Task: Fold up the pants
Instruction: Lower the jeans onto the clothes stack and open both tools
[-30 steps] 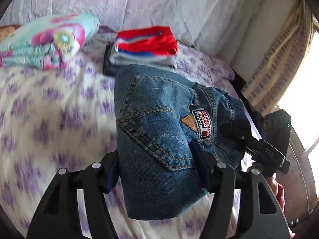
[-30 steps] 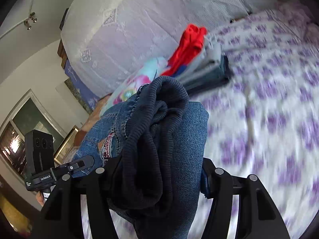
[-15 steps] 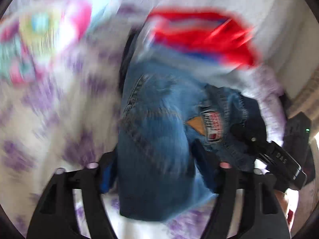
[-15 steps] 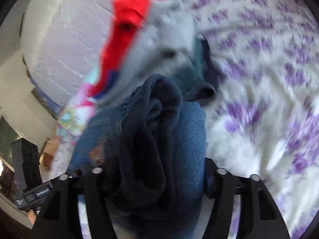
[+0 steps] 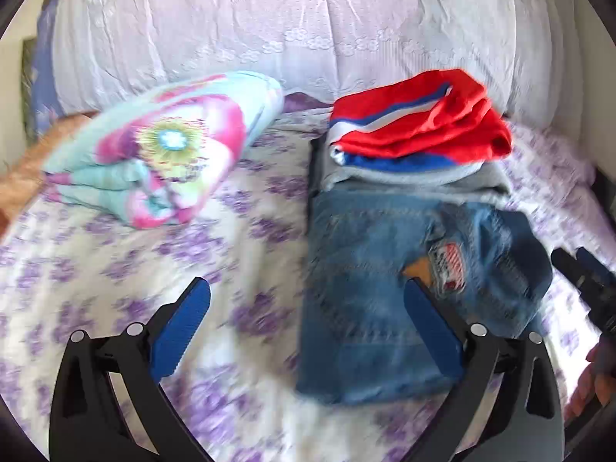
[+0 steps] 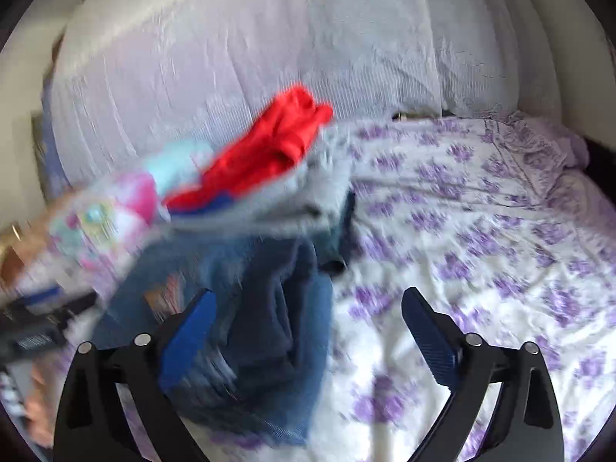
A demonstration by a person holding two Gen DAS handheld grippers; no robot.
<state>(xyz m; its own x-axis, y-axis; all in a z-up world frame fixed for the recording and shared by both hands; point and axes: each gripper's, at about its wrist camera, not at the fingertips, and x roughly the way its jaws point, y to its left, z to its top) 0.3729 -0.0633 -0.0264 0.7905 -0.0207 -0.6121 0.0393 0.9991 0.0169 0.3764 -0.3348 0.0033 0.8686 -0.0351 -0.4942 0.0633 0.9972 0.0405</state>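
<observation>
my left gripper is spread wide, nothing between the blue pads. the right-hand pad overlaps the folded jeans in the picture, can't tell if it touches. the jeans sit center-right of the left wrist view, flat on the purple-flowered bedsheet, patch label facing up, their far edge butted against the clothes stack w/ the red top layer in the upper right. a rolled flowery blanket lies in the left half, apart from the stack. white lace cover fills the top of the frame.

my right gripper is also wide apart, empty. in the right wrist view the jeans are lower left, blurry, dark waistband side toward the lens, left pad in front of them; contact unclear. the stack is above them at center-left, the bedsheet takes the right half. my left gripper shows as a dark blur at the left edge; in the left wrist view the right gripper pokes in at the right edge, just beside the jeans.
</observation>
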